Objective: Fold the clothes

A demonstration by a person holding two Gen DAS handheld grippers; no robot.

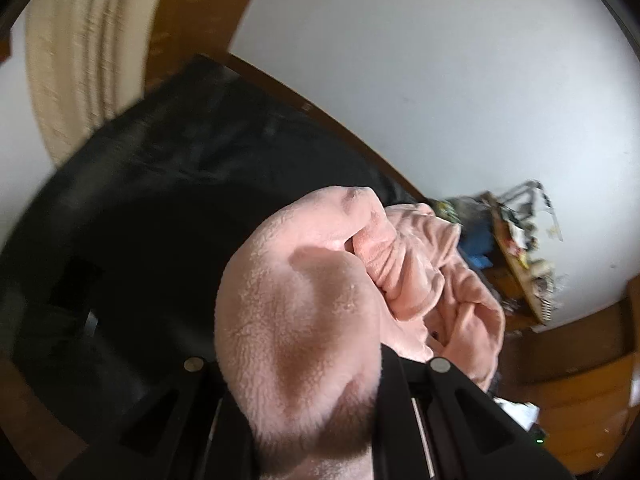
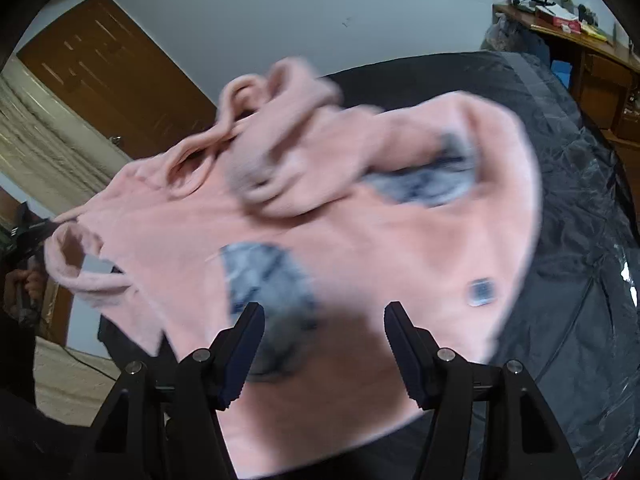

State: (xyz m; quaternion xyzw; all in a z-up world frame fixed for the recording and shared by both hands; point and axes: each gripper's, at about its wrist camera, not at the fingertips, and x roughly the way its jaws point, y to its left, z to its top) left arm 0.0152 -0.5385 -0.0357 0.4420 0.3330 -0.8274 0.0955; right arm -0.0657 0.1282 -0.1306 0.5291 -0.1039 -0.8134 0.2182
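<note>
A pink fleece garment [image 2: 360,240] with grey patches hangs lifted over a black-covered surface [image 2: 580,200]. In the left wrist view the same pink garment [image 1: 304,320] bulges between the fingers of my left gripper [image 1: 316,364], which is shut on it; the fingertips are buried in the fleece. My right gripper [image 2: 324,320] is open, its two fingers spread wide, with the garment right in front of them and over them. The left gripper [image 2: 28,232] shows at the far left of the right wrist view, holding the garment's edge.
A brown wooden door [image 2: 112,80] and a beige curtain [image 1: 80,60] stand behind. A cluttered wooden desk [image 2: 580,40] is at the right, by a white wall [image 1: 440,80]. The black cover [image 1: 160,200] spreads below the garment.
</note>
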